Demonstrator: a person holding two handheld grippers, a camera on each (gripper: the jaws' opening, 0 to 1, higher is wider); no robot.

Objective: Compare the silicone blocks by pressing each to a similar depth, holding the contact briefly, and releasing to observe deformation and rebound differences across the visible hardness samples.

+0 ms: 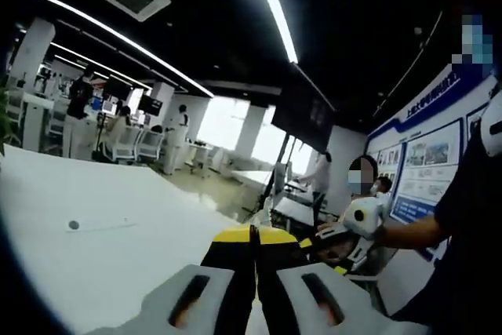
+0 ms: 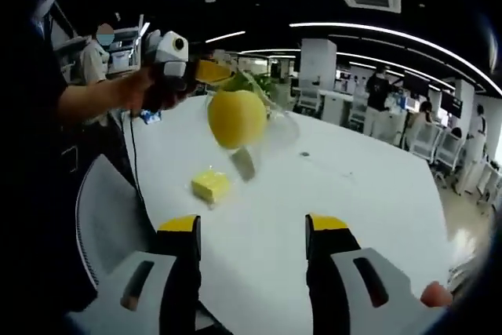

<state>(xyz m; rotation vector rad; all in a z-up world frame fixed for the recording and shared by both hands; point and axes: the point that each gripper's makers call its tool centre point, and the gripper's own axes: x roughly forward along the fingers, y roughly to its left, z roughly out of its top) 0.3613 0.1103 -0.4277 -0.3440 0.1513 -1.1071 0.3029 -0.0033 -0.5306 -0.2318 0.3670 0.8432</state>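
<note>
Left claw shut on nothing, right claw wide open and empty, both held above the white table.

My left gripper (image 1: pixel 253 272) has its yellow-tipped jaws pressed together, nothing between them, over the white table (image 1: pixel 94 249); a small dark dot (image 1: pixel 73 225) sits on the table off to the left. In the left gripper view my right gripper (image 1: pixel 357 221) shows at the right, held in my hand, state there unclear. My right gripper (image 2: pixel 252 233) has jaws spread far apart, empty. Ahead of it a yellow silicone block (image 2: pixel 211 186) lies flat on the table (image 2: pixel 353 186), well apart from the jaws. Beyond that, my left gripper (image 2: pixel 205 72) is held up in my hand (image 2: pixel 145 92), with a round yellow sample (image 2: pixel 236 118) just below its tip; grip on it unclear. Office desks and people in the background.
</note>
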